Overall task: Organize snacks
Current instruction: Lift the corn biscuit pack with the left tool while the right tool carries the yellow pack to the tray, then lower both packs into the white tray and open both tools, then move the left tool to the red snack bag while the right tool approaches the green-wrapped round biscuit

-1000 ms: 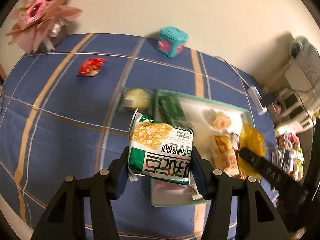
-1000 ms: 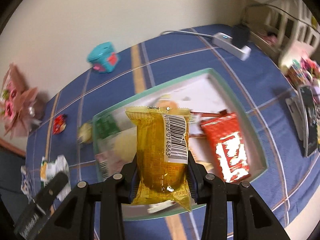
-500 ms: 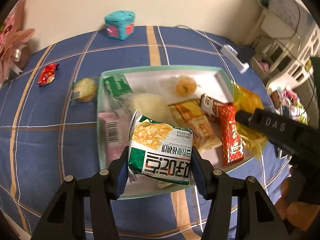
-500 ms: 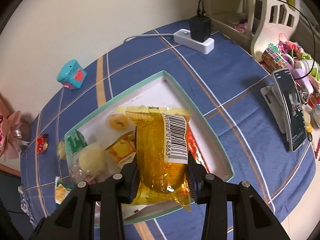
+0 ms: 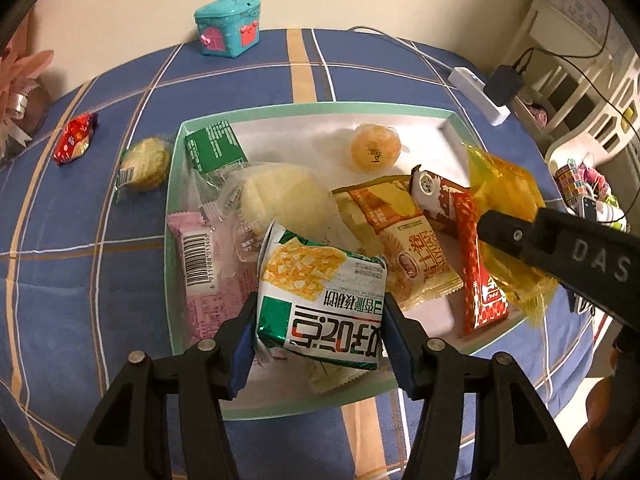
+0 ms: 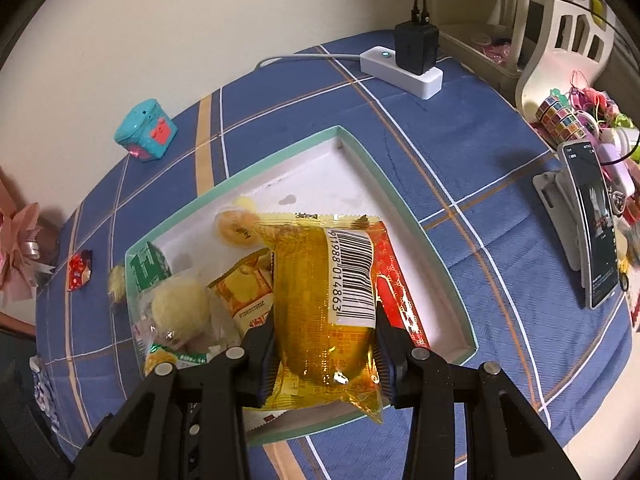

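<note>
A mint-rimmed white tray [image 5: 176,216] on the blue checked cloth holds several wrapped snacks. My left gripper [image 5: 320,320] hangs over the tray's near side with a green-and-white snack packet [image 5: 320,300] between its blue pads. Its jaws are opening; the packet sits tilted and both pads still touch it. My right gripper [image 6: 324,344] is shut on a yellow see-through packet [image 6: 324,300] with a barcode label, above the tray [image 6: 440,264] and its red packet [image 6: 400,296]. The right gripper's arm [image 5: 560,240] and the yellow packet [image 5: 504,188] also show at the tray's right side.
Outside the tray lie a small red packet [image 5: 76,138] and a round wrapped cake [image 5: 144,160] on the left. A teal toy box [image 5: 228,26] stands at the back. A power strip [image 6: 404,68], a phone on a stand [image 6: 592,224] and cluttered shelves sit to the right.
Both grippers came over the tray with their packets and sank toward it. The left packet now sits tilted between the pads. The yellow packet stays gripped.
</note>
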Demonstrator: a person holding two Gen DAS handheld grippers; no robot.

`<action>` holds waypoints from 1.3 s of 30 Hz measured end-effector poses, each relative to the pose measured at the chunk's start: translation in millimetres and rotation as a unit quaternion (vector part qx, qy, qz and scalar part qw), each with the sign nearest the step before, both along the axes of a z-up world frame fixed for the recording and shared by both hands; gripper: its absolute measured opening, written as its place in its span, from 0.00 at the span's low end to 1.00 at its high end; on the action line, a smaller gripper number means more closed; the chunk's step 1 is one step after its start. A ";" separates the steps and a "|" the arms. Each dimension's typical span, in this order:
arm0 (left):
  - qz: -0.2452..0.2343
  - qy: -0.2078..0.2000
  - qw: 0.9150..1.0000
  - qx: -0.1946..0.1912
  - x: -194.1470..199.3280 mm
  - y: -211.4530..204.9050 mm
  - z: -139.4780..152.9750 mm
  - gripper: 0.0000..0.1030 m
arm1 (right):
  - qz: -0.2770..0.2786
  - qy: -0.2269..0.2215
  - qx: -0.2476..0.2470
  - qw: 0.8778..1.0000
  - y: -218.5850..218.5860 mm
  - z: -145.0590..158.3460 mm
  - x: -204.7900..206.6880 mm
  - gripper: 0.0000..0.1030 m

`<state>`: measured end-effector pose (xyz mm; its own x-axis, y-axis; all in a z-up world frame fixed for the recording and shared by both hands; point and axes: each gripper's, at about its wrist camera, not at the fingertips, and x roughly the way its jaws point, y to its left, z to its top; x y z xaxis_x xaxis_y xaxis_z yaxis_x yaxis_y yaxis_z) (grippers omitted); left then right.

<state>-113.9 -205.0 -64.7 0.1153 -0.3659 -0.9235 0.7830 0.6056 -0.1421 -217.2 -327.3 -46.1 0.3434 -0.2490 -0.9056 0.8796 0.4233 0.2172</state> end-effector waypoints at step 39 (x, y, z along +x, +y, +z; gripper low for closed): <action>0.195 -0.116 0.974 -0.023 124.6 110.3 55.4 1.00 | 0.105 0.030 -0.101 0.989 67.6 45.2 49.7 1.00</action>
